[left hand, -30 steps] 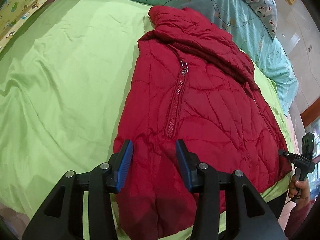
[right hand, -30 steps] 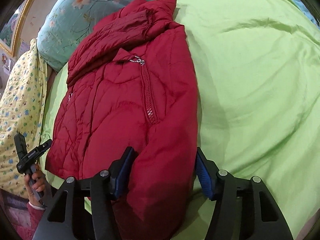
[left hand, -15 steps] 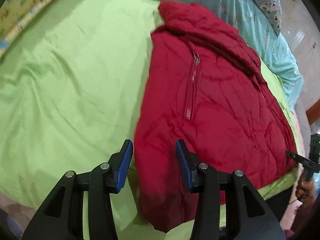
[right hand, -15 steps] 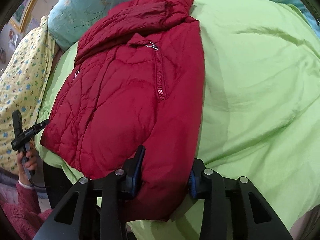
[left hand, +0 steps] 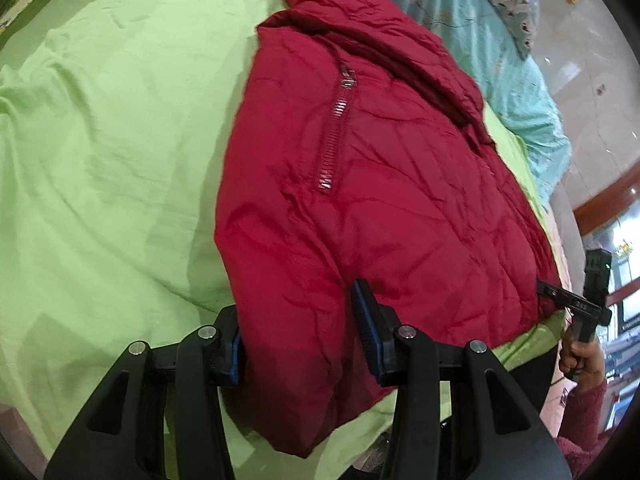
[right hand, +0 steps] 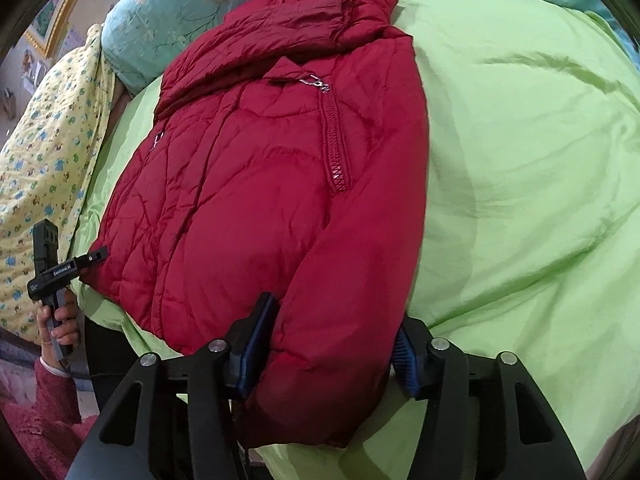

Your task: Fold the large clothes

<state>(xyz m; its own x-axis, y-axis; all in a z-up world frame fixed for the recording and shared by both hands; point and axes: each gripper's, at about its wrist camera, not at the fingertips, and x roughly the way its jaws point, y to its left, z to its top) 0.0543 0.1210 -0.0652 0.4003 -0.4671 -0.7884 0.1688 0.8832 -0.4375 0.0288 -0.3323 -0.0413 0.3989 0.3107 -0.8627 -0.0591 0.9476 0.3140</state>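
A red quilted jacket [left hand: 380, 184] lies front up on a green bedsheet [left hand: 104, 152], zip and collar pointing away. My left gripper [left hand: 300, 328] straddles the jacket's near left hem corner, its blue pads on either side of the thick fabric, jaws still wide. In the right wrist view the jacket [right hand: 260, 184] fills the middle. My right gripper [right hand: 332, 340] straddles the near right hem corner the same way, pads against the fabric on both sides. Each gripper shows small at the other view's edge: the right one [left hand: 588, 304], the left one [right hand: 52, 268].
A teal floral quilt [left hand: 500, 52] lies beyond the collar. A yellow patterned blanket [right hand: 40, 152] lies on the left in the right wrist view. Bare green sheet [right hand: 520, 160] spreads beside the jacket. The bed's near edge runs just under both grippers.
Both grippers moved forward and down onto the jacket's hem corners, so the fabric now sits between their pads. The right jaws narrowed half a second ago and stand wider around the fabric now.
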